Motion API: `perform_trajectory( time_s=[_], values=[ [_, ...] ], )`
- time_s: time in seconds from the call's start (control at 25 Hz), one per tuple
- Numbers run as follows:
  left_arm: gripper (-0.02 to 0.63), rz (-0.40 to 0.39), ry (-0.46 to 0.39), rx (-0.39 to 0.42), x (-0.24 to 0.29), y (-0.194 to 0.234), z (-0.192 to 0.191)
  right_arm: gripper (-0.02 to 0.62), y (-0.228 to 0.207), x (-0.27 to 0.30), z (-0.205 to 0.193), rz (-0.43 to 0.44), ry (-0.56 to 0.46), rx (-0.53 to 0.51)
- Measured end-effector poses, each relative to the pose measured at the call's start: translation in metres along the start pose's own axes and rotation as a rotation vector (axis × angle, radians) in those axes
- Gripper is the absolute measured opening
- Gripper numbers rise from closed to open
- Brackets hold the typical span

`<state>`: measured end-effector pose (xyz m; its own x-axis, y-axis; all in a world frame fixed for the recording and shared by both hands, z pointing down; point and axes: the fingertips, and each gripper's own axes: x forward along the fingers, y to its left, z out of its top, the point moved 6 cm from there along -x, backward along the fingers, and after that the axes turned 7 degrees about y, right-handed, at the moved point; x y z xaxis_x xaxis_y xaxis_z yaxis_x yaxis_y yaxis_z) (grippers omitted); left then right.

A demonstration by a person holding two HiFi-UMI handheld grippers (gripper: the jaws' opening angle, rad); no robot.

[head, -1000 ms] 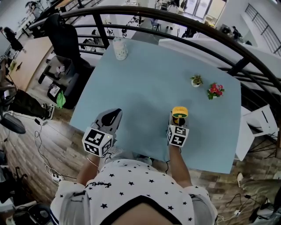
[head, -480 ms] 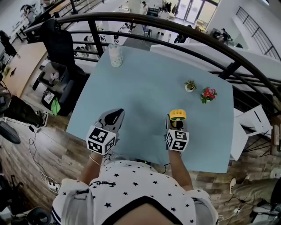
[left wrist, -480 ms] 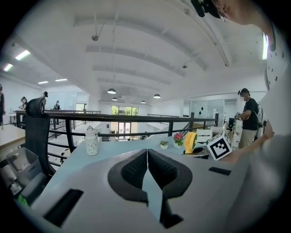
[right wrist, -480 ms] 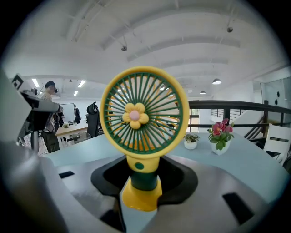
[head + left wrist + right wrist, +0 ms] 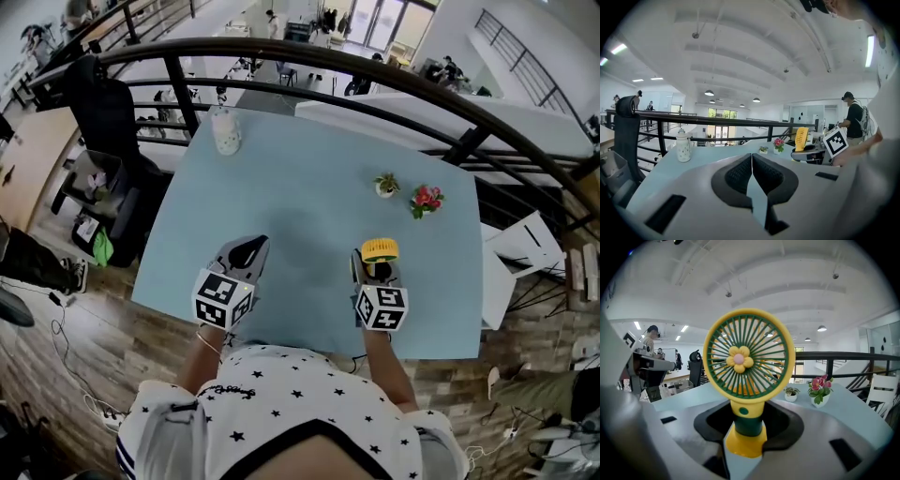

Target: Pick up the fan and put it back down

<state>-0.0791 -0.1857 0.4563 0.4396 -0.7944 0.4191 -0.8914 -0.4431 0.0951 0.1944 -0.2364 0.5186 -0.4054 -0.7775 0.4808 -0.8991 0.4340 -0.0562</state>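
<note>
While the right gripper (image 5: 743,439) clamps the fan (image 5: 749,363) by its stem, the left gripper (image 5: 752,169) hangs closed and empty left of the fan.

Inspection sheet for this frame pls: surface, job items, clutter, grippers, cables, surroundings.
Surface: light blue table, bare between the items.
Job's things: yellow-and-green fan, upright, gripped by its stem.
Clutter: white bottle at the far left corner; small potted plant and pink flower pot side by side at the far right.
Grippers: right gripper shut on the fan; left gripper has fingers together with nothing between them.
Cables: floor cables left of the table.
Surroundings: black railing behind the table, black chair at left, people in the background.
</note>
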Motion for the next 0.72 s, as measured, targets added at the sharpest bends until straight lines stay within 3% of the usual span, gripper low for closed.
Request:
perform_trajectory(
  time_s=[0.72],
  values=[
    [0.029,-0.222,0.015,0.052,0.069,-0.041,0.012,0.173,-0.041,-0.084,0.017,-0.141,-0.083,0.083]
  ],
)
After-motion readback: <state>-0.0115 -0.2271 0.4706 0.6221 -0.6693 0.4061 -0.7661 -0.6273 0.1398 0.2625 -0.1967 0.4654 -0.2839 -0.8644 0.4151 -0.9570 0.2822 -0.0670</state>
